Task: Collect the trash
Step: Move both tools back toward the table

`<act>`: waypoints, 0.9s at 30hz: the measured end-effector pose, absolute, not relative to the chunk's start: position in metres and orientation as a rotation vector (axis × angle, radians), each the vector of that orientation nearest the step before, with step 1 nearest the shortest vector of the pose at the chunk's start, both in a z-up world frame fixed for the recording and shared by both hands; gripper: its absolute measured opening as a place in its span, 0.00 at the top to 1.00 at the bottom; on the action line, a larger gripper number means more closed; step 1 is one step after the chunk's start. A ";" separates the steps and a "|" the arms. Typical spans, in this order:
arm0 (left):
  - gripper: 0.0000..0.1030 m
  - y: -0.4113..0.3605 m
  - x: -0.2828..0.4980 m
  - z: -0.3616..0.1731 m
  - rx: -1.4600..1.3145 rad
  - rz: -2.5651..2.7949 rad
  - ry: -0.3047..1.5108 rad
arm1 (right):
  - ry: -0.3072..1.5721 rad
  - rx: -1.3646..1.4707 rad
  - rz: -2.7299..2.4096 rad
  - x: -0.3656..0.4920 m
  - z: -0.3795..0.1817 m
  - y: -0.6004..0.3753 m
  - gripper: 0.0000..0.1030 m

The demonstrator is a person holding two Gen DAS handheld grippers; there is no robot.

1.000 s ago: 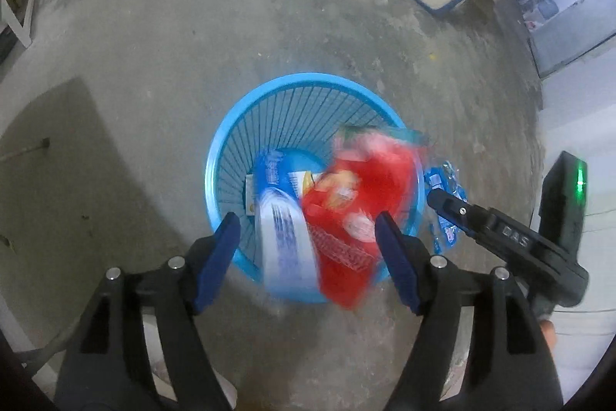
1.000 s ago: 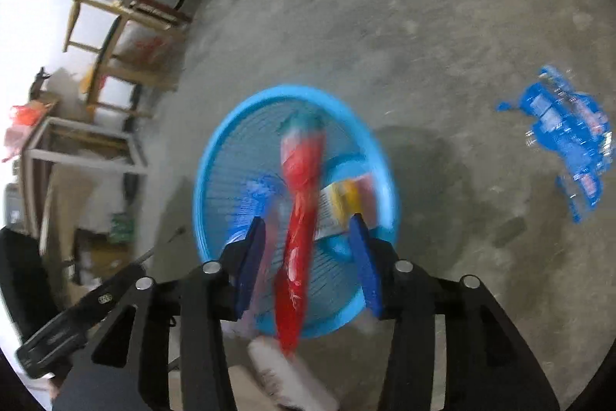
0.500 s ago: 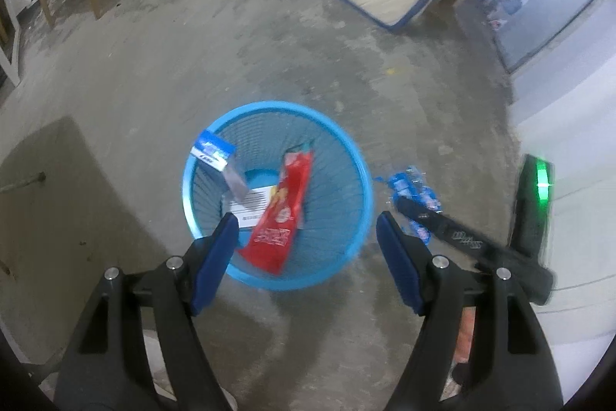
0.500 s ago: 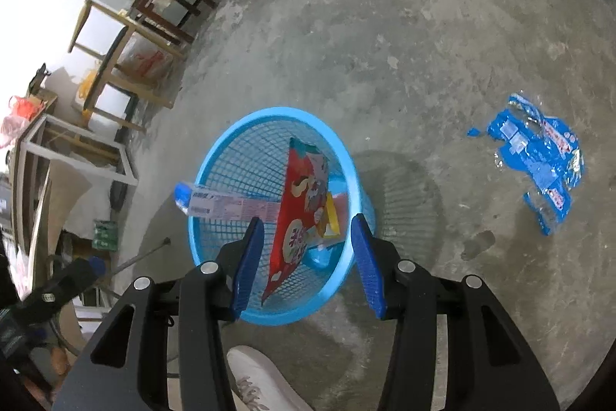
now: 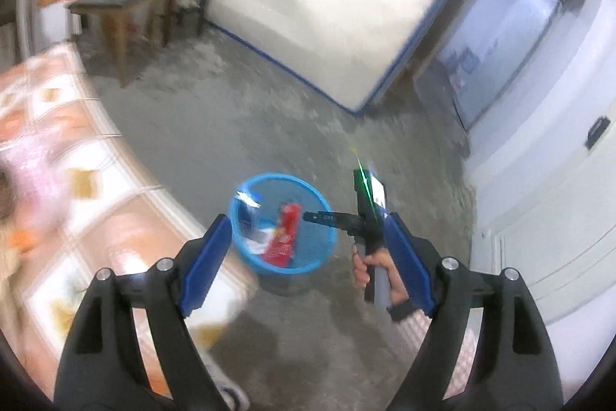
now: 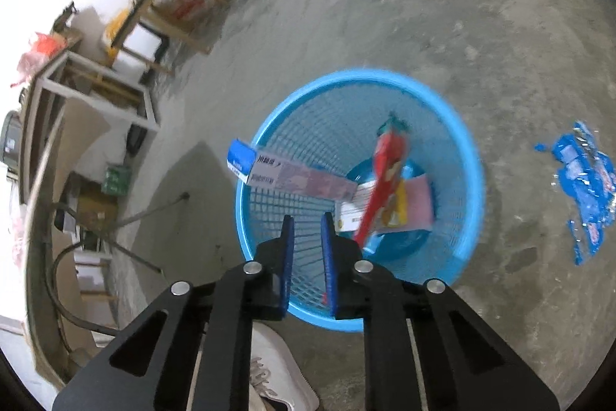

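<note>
Down on the bare grey concrete floor (image 6: pixel 385 6) stands a round blue plastic mesh waste basket (image 6: pixel 467 156), and three pieces of rubbish already lie inside it: a red foil snack packet (image 6: pixel 387 164) leaning on end, a long blue-and-white cardboard carton (image 6: pixel 285 174) propped across the rim, and a pale pink paper slip (image 6: pixel 417 199) at the bottom. One piece is still out: a crumpled blue plastic film wrapper (image 6: pixel 585 180) lying flat on the floor, well apart from the basket on its right in the right wrist view.

The right tool (image 6: pixel 307 226) hangs over the near rim of the basket; its jaws have just been closing and now stand narrow, nearly together, with nothing between them. The left tool (image 5: pixel 306 237) is raised high above the scene, its jaws having just opened further to stand wide, also empty; through it the person's hand (image 5: pixel 379 268) is seen gripping the right tool's handle.

The wrapper looks featherlight, limp and slick. It should weigh almost nothing, but a pinch on a flat part may slide off or only catch one layer. A raised crease or bunched fold near its middle seems the best place to take hold, with the jaws reopened first and brought down close to the floor. A torn strip at its lower edge may hang or tear away when lifted.
</note>
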State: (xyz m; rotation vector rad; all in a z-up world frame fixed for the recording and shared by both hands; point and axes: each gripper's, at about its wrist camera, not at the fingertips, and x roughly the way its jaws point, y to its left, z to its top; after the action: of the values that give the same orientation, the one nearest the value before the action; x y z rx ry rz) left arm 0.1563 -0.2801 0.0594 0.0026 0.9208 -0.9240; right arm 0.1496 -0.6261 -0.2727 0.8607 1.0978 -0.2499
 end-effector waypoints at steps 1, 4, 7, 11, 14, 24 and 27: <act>0.24 -0.262 0.155 0.062 -0.003 -0.901 0.904 | 1.140 0.844 -0.257 0.160 -0.284 -0.623 0.89; 0.23 -0.188 0.151 0.062 -0.034 -0.782 0.870 | 1.293 0.749 -0.325 0.183 -0.318 -0.617 0.89; 0.23 -0.122 0.143 0.056 -0.074 -0.665 0.843 | 1.487 0.503 -0.406 0.203 -0.352 -0.603 0.90; 0.23 -0.043 0.128 0.055 -0.128 -0.507 0.792 | 1.669 0.308 -0.446 0.221 -0.389 -0.592 0.90; 0.22 0.000 0.119 0.055 -0.175 -0.415 0.746 | 1.734 0.369 -0.481 0.226 -0.411 -0.599 0.90; 0.20 0.050 0.130 0.037 -0.278 -0.358 0.736 | 1.486 0.553 -0.460 0.210 -0.324 -0.606 0.78; 0.20 0.050 0.133 0.027 -0.270 -0.365 0.744 | 1.331 0.535 -0.466 0.187 -0.248 -0.597 0.73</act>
State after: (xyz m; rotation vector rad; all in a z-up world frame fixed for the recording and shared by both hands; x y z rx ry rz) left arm 0.1327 0.0501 0.0270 -0.2695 0.7445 -0.3648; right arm 0.1868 -0.5972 -0.2484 0.5354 1.3313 -0.4659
